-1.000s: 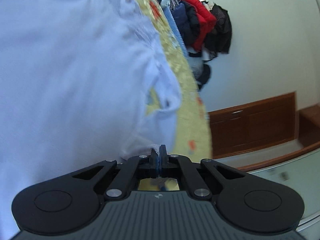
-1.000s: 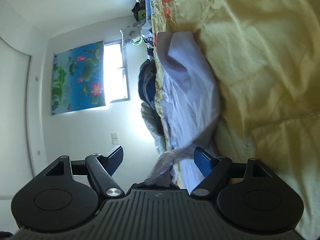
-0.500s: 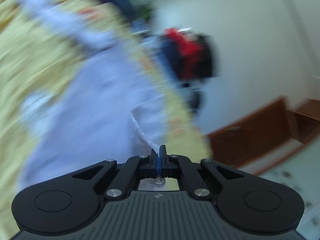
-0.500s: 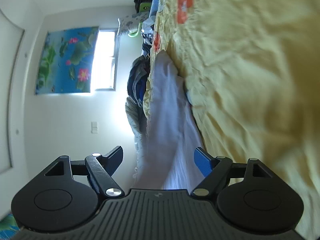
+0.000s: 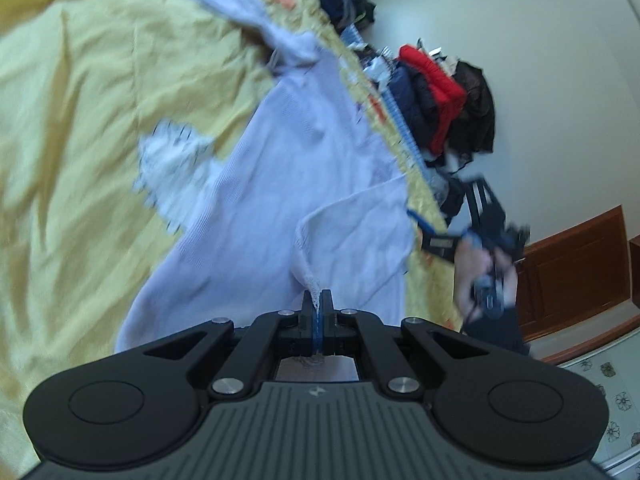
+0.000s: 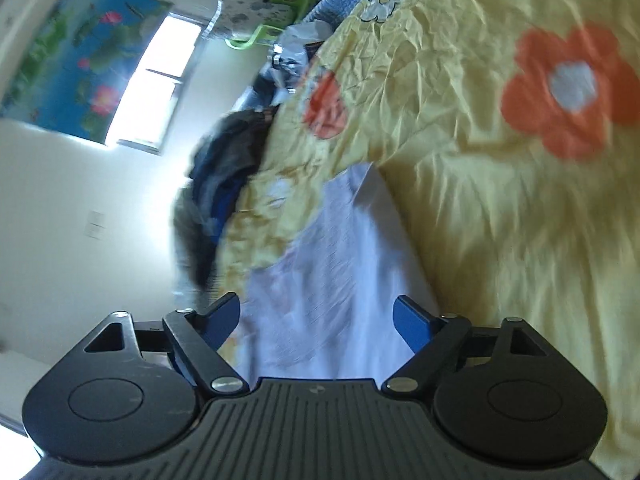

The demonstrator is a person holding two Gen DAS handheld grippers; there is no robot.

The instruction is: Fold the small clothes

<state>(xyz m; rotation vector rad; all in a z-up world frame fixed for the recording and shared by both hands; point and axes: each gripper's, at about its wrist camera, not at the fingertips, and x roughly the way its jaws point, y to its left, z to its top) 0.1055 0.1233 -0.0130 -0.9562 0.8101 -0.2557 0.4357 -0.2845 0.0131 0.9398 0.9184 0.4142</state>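
A small white garment lies spread on the yellow flowered bedspread. My left gripper is shut on the garment's hem edge, which bunches up at the pads. In the left wrist view my right gripper shows at the garment's far edge, held in a hand. In the right wrist view my right gripper is open and empty, its fingers on either side of the white garment below it.
A heap of dark and red clothes lies at the bed's edge. Dark clothes hang off the bed's other side. A wooden cabinet stands by the wall. Orange flower prints mark the bedspread.
My left gripper has pulled back with the hem, so the garment now lies spread on the bed. My right gripper has turned and moved over the garment, still open.
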